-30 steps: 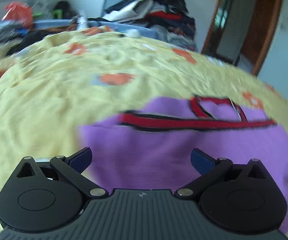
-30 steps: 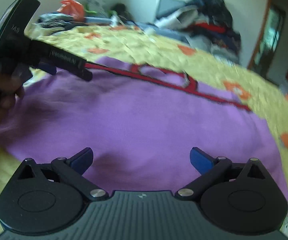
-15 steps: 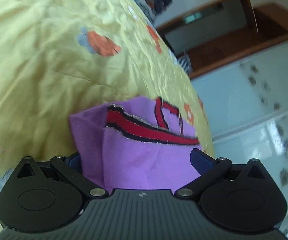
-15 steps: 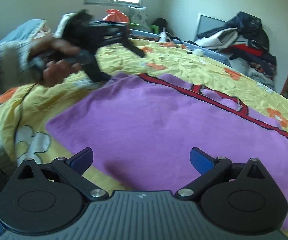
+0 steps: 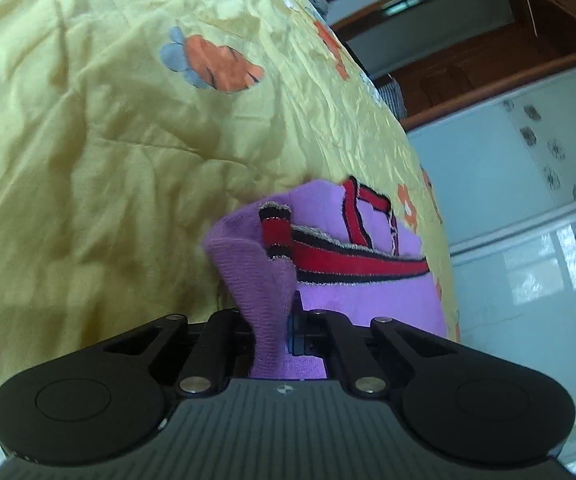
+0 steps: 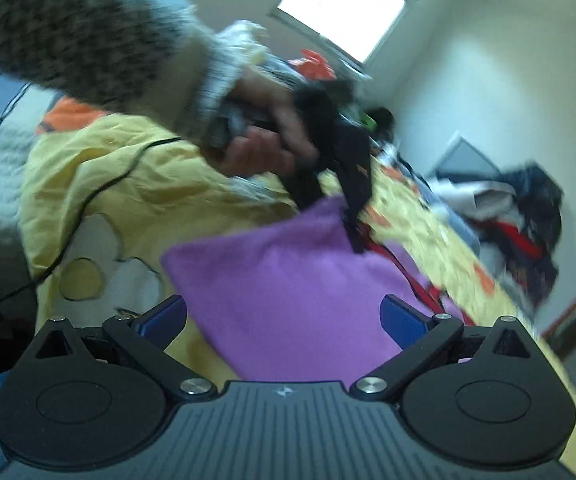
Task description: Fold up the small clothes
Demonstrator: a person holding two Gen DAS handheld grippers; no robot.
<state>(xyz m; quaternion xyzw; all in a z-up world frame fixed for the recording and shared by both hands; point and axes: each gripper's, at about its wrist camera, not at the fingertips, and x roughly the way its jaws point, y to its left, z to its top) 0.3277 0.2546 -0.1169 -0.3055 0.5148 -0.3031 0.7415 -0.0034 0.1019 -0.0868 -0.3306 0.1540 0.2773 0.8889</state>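
Note:
A purple knit garment (image 5: 368,296) with red and black trim lies on a yellow bedspread (image 5: 107,140). My left gripper (image 5: 275,336) is shut on the garment's corner, and the cloth bunches up between its fingers. In the right wrist view the same garment (image 6: 288,292) spreads flat. My right gripper (image 6: 283,316) is open and empty just above its near edge. The left gripper (image 6: 348,184) shows there too, held in a hand at the garment's far corner.
A pile of dark clothes (image 6: 528,224) sits at the far end of the bed. A black cable (image 6: 87,204) runs over the bedspread on the left. A wooden door frame (image 5: 468,64) and glass-fronted wardrobe (image 5: 528,240) stand beyond the bed's edge.
My left gripper has shut on the garment's corner and gathered the cloth. My right gripper has swung left and tilted, staying open over the near edge.

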